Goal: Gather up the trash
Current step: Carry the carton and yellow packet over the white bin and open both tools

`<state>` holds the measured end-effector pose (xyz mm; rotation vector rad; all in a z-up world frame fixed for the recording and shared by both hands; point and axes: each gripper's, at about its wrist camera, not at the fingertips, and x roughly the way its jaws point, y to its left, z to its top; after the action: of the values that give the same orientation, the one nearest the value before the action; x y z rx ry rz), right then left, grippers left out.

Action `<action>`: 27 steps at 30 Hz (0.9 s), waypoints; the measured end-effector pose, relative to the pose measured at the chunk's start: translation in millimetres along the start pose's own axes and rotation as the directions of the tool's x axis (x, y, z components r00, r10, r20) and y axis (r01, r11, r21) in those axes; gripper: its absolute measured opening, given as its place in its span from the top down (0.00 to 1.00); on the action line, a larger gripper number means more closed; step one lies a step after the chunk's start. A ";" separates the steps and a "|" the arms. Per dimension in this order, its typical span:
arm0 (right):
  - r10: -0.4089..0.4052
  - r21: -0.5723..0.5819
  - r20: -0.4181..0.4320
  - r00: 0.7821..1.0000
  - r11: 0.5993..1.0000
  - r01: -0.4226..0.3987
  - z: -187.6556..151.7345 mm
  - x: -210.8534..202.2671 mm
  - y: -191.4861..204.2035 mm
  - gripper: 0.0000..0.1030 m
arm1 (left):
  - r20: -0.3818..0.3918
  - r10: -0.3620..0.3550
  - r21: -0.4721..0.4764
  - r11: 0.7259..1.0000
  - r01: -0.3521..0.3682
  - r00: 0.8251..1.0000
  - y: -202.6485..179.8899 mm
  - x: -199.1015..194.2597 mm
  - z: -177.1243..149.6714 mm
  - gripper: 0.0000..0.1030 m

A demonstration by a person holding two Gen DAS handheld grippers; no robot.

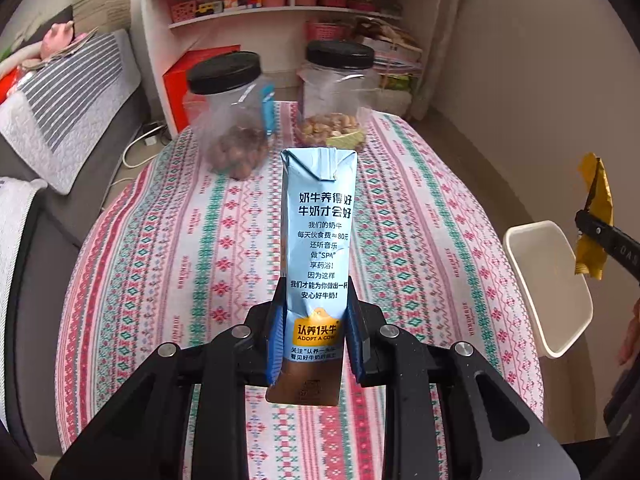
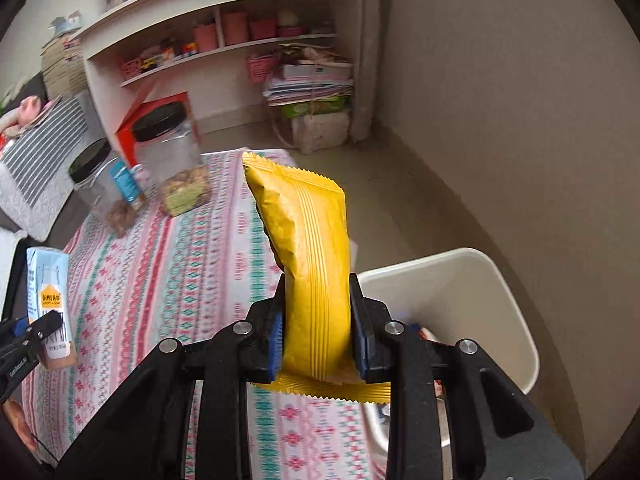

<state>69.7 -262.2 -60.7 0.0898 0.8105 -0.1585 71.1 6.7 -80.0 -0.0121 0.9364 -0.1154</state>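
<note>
Your left tongs fill the bottom centre of the left wrist view, pinching the lower part of a pale blue milk carton that stands upright above the patterned counter. Your right tongs, at the bottom centre of the right wrist view, are clamped on a yellow snack wrapper, its crimped lower edge sticking out beneath the pads. At the lower right of that frame a white bin sits beside the counter's edge. Two black-lidded jars stand at the counter's far end, upper centre.
</note>
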 end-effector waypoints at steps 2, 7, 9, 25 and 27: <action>-0.030 0.027 -0.014 0.999 0.999 0.030 -0.7 0.4 -15.6 0.73 | 0.001 -0.013 0.022 1.000 0.013 1.000 -13.1 0.9 -0.8 0.75; -0.109 0.107 -0.057 0.992 0.988 0.115 -4.6 0.4 -62.0 0.55 | -0.003 -0.064 0.068 0.996 0.064 0.998 -48.4 2.4 -1.7 0.75; -0.118 0.129 -0.056 0.991 0.984 0.124 -4.8 -3.6 -77.5 0.43 | -0.003 -0.085 0.077 0.993 0.085 0.996 -61.7 2.4 -2.3 0.75; -0.213 0.403 0.111 0.971 0.902 0.152 1.3 -67.7 -172.6 0.08 | -0.016 -0.279 0.201 0.940 0.276 0.960 -234.5 0.9 11.0 0.74; -0.235 0.423 0.125 0.964 0.892 0.162 0.8 -73.9 -180.7 0.08 | -0.016 -0.314 0.205 0.928 0.310 0.949 -250.4 -0.8 13.1 0.72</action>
<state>-11.5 -432.2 -9.9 0.3853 0.6008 -0.5259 57.8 -242.5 -56.4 0.0286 0.8960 -0.5067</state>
